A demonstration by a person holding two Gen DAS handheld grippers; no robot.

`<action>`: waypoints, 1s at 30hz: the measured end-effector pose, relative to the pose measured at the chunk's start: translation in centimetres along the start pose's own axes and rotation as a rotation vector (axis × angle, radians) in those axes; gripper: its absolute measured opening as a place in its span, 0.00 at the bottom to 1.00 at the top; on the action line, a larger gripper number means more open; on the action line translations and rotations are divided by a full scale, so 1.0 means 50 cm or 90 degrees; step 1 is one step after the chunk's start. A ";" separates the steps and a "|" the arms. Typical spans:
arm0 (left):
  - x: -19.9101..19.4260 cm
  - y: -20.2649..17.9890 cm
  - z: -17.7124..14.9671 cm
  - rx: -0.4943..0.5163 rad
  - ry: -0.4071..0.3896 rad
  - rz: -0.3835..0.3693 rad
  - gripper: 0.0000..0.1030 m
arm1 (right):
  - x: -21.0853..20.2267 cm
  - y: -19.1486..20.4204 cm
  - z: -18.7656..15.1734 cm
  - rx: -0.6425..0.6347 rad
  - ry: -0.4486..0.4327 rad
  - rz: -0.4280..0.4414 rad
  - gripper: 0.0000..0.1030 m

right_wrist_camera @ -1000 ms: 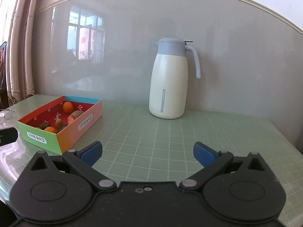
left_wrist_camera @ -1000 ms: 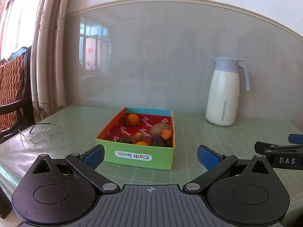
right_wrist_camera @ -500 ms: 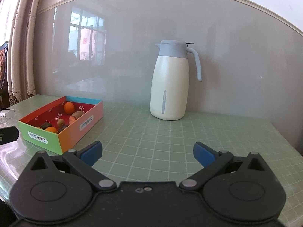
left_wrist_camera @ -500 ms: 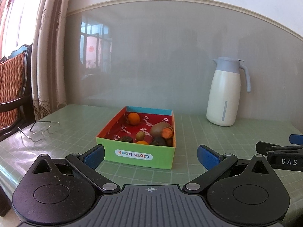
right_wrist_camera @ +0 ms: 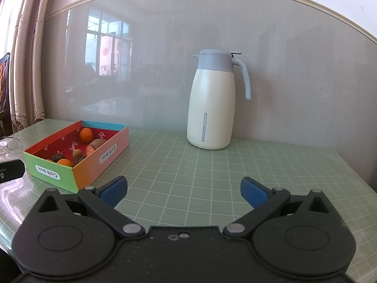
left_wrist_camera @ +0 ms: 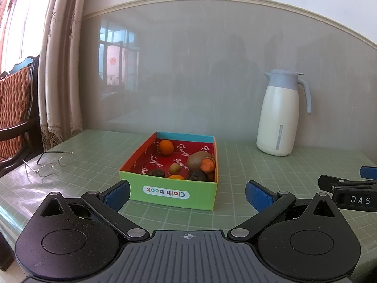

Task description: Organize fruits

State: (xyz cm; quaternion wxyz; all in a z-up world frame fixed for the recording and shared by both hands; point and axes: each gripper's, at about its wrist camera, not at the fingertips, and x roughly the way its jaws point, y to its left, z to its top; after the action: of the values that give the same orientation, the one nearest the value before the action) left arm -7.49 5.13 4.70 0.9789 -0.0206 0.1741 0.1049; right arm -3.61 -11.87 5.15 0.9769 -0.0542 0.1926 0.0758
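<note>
While I hold both tools back from the box [left_wrist_camera: 168,192], very little changes across the last second: my left gripper [left_wrist_camera: 187,194] drifts a touch lower and nearer, so the box sits slightly higher in its view, and my right gripper [right_wrist_camera: 183,189] barely shifts against the jug [right_wrist_camera: 212,103]. Both are spread wide with nothing between the blue pads. All the fruits I can see lie inside the box: an orange [left_wrist_camera: 166,147] at the back, a kiwi [left_wrist_camera: 196,160] by the right wall, smaller pieces near the front. None shows on the green table [right_wrist_camera: 188,165]. That fits either fruits already gathered or a box awaiting sorting; I cannot tell which.
</note>
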 end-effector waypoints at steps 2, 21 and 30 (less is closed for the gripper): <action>0.001 0.000 0.000 0.000 0.000 -0.001 1.00 | 0.000 0.001 0.000 -0.001 0.000 0.000 1.00; 0.000 0.001 0.000 0.001 -0.001 0.000 1.00 | 0.001 0.001 -0.001 0.001 -0.001 0.002 1.00; 0.000 0.000 0.000 0.001 -0.005 0.001 1.00 | 0.001 0.003 -0.002 0.000 0.000 0.001 1.00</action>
State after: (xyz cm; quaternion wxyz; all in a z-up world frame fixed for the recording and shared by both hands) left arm -7.49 5.13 4.71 0.9795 -0.0193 0.1707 0.1057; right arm -3.63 -11.75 5.04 0.9768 -0.0543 0.1926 0.0766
